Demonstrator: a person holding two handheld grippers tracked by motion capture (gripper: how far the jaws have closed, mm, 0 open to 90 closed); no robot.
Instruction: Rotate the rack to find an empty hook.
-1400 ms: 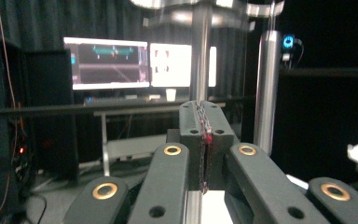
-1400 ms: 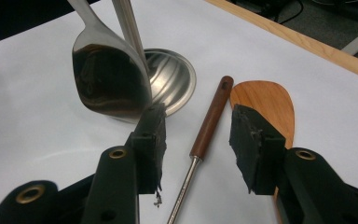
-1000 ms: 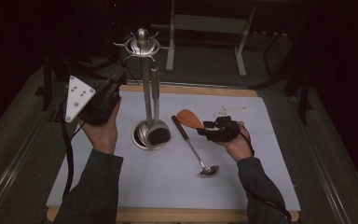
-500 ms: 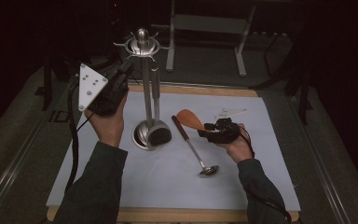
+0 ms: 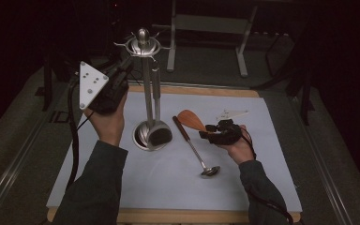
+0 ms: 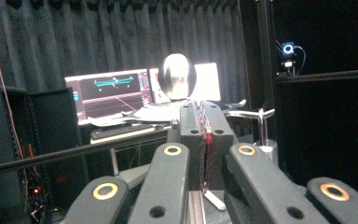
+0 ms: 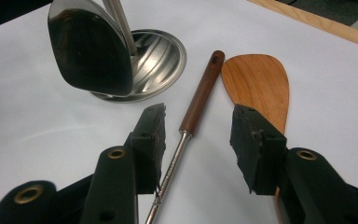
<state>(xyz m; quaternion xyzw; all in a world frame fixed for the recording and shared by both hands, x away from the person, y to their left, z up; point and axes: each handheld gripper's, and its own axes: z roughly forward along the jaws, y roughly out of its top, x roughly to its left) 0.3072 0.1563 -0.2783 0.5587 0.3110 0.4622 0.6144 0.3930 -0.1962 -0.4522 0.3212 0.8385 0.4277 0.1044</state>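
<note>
A steel utensil stand [image 5: 146,82] rises from a round dish base [image 5: 141,137] on the white mat, with a ball [image 6: 177,77] and hooks [image 6: 256,113] at its top. A black-headed spatula [image 5: 159,136] hangs from it down to the base [image 7: 161,58]. My left gripper [image 5: 125,71] is held high beside the stand's top, and its jaws are shut [image 6: 204,140] just below the ball. A ladle [image 5: 194,150] with a dark wooden handle [image 7: 199,98] lies next to a wooden spatula [image 7: 258,84]. My right gripper [image 5: 210,134] rests low and open [image 7: 198,123], straddling the ladle's handle without pressing it.
The white mat [image 5: 262,140] covers a wooden-edged table [image 5: 192,90]. A metal frame [image 5: 211,28] stands behind the table. Beyond the stand are lit monitors [image 6: 109,93] and dark curtains.
My left gripper has shifted a little up and to the right, closer to the top of the stand. The right gripper and the utensils on the mat have stayed where they were.
</note>
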